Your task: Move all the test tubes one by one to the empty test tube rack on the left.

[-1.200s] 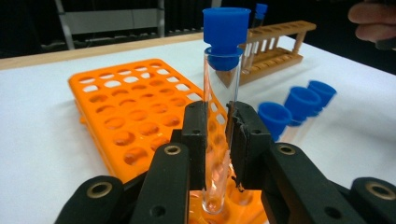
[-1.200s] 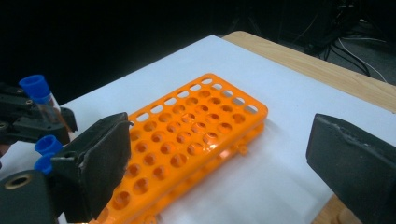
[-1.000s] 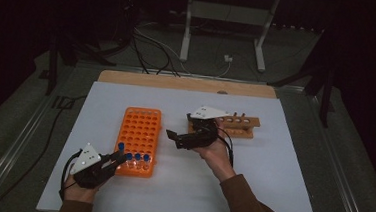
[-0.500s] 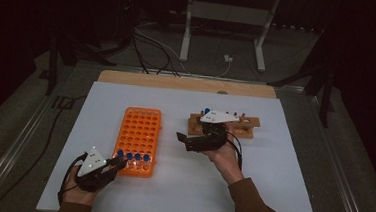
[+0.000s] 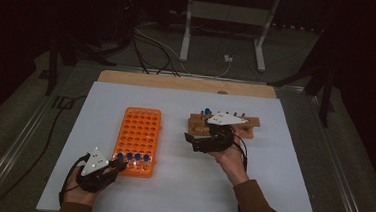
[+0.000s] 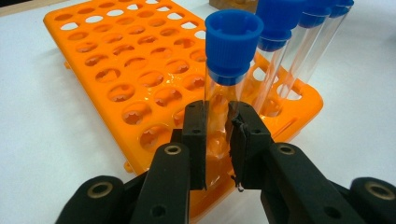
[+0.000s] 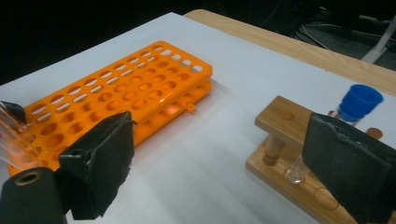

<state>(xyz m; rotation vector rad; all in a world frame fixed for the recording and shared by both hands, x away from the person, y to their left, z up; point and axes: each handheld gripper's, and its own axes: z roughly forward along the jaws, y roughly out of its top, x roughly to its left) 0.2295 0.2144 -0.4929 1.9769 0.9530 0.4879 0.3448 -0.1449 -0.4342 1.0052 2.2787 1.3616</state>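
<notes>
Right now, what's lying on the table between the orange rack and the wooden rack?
Nothing: in the high view, bare white table separates the orange rack from the wooden rack; the right gripper view shows the same.

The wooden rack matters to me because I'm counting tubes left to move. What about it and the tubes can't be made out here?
- Wooden rack, high view: the right gripper and its grey plate cover its middle, so the tube count is unclear.
- Wooden rack, right gripper view: cut off by the jaw and the frame edge.
- Orange rack, left gripper view: the gripped tube hides the tubes behind it.
</notes>
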